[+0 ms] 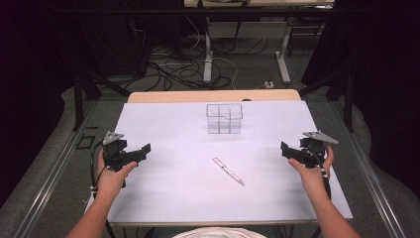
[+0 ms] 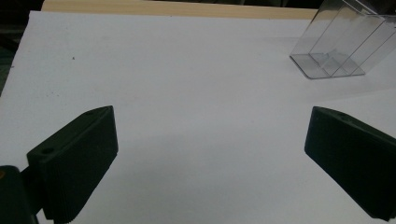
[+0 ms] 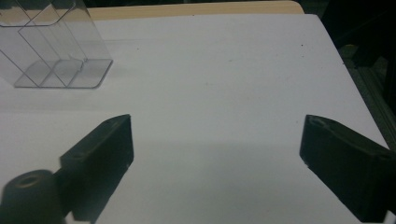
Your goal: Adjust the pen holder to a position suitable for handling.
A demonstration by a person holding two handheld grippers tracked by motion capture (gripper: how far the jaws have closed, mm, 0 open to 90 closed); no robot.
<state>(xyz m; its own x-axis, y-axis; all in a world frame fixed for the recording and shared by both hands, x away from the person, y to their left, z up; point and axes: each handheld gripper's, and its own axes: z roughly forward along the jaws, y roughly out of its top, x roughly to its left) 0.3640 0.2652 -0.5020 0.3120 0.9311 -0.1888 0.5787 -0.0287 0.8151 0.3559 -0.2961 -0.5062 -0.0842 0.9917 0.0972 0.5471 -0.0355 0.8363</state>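
Here, the left gripper [image 1: 143,150] and right gripper [image 1: 285,148] hover released, jaws wide, either side of a pen [image 1: 228,171] on the white table [image 1: 168,198].

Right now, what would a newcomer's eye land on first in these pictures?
Probably the clear plastic organizer, standing empty toward the far middle of the white table, and the silver pen lying slantwise nearer the person. To either side, the left gripper and right gripper are held with jaws open, gripping nothing.
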